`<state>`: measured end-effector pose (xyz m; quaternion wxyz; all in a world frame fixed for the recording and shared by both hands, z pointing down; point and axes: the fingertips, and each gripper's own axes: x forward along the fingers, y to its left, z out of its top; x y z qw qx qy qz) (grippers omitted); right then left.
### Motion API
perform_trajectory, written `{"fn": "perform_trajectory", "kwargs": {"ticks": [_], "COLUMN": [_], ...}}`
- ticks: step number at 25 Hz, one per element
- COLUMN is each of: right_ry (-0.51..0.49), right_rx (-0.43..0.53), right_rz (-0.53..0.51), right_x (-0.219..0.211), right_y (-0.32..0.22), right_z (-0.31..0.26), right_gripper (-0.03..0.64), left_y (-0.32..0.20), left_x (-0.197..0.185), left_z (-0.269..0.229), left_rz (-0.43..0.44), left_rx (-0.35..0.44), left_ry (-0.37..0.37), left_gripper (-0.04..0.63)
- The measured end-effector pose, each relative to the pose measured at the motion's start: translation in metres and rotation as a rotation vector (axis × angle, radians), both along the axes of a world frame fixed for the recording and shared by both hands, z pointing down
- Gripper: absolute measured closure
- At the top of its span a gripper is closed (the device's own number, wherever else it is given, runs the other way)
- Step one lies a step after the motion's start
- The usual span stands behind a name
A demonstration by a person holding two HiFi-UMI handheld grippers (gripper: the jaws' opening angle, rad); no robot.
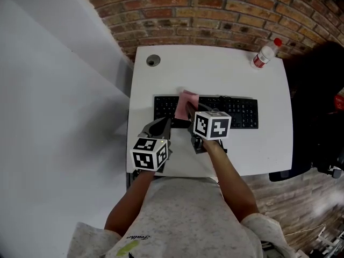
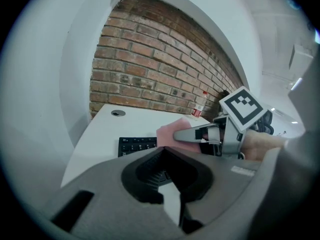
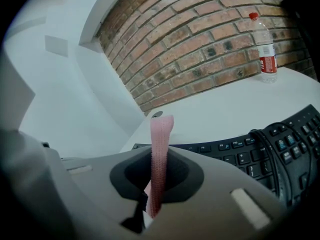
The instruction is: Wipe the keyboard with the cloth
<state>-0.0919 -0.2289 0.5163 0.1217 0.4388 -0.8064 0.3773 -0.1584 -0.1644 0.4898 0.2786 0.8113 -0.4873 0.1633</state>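
Head view: the black keyboard lies flat on the white counter, its long axis running side to side, parallel to the counter's near edge. The pink cloth sits over the keyboard's left-middle keys. Its long axis crosses the keyboard's, pointing from the near edge toward the brick wall behind.

The right tool reaches over the keyboard's near edge from the person's side. It is clamped on the cloth's near end, so the rest of the cloth extends ahead of its tips. In the right gripper view the cloth shows edge-on, a thin, nubby, pale pink strip standing straight up from between the closed jaws, with the keyboard's keys curving off to its right. Whether the cloth touches the keys cannot be made out.

The left tool hovers just in front of the keyboard's left end, beside the right tool. Its jaws are drawn together with nothing between them, only a slit of counter showing.

Beyond the keyboard's right end, near the counter's far corner, stands a clear bottle with a red cap and label. Beyond the left end is a round cable hole.
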Motion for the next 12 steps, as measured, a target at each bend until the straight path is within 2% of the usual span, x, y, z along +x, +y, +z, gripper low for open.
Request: {"fn": "perform_trajectory", "kwargs": {"ticks": [12], "right_ry": [0.019], "right_rx": [0.011], "right_rz": [0.038], "right_x": [0.037], "right_y": [0.004], "right_z": [-0.003], "right_gripper": [0.594], "left_y": [0.003], "left_x": [0.03], "left_z": [-0.003], "left_rz": [0.043], "left_rx": [0.009], "left_ry": [0.002], "left_gripper": [0.601]}}
